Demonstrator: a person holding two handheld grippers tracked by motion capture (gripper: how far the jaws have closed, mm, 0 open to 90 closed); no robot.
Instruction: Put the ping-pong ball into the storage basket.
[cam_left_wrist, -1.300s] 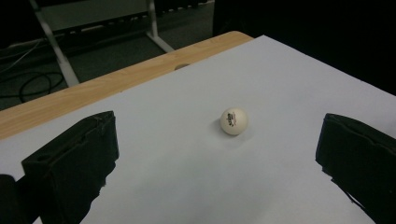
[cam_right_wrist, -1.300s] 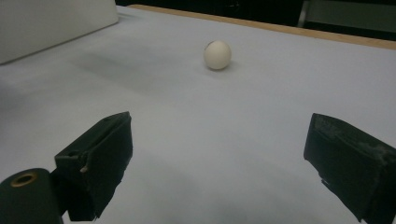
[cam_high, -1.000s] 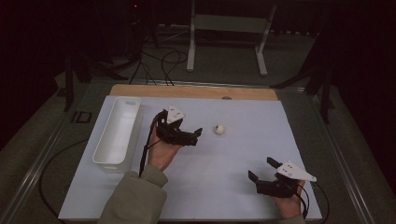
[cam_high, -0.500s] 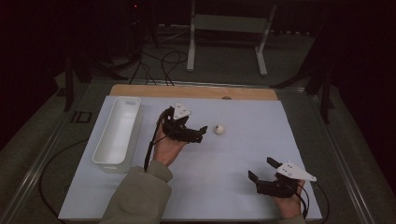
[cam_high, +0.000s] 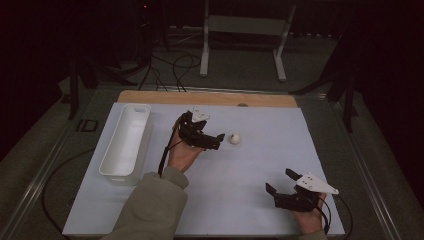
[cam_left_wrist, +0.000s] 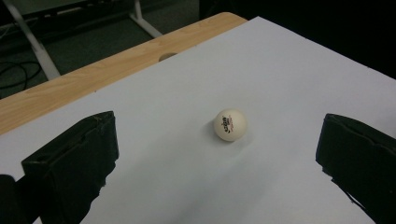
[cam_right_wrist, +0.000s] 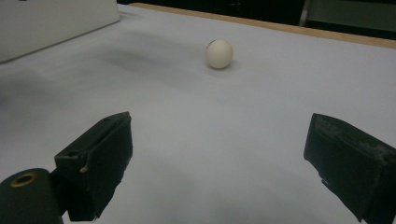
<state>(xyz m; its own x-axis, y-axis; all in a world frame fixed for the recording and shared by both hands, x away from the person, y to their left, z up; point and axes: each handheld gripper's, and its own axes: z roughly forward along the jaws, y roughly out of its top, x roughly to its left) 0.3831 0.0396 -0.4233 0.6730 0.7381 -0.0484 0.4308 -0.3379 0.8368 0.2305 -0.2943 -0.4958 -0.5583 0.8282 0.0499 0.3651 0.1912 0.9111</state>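
Left gripper (cam_high: 220, 138) approaching a small white plastic ball (cam_high: 234, 138).
Jaws apart; ball lies just ahead, centred between them. Right gripper (cam_high: 280, 183), also agape, sits well away.

Room dim, surroundings near black in high view; my white sheet (cam_high: 240, 175) brightest area, evenly lit from above, no glare. Left gripper view: ball (cam_left_wrist: 229, 124) sharp, soft shadow beneath it; my near jaws slightly blurred. Right gripper view: ball (cam_right_wrist: 219, 53) a little soft, grey smudgy shading on sheet, tray (cam_right_wrist: 51, 21) edge out of focus. Mild grain throughout.
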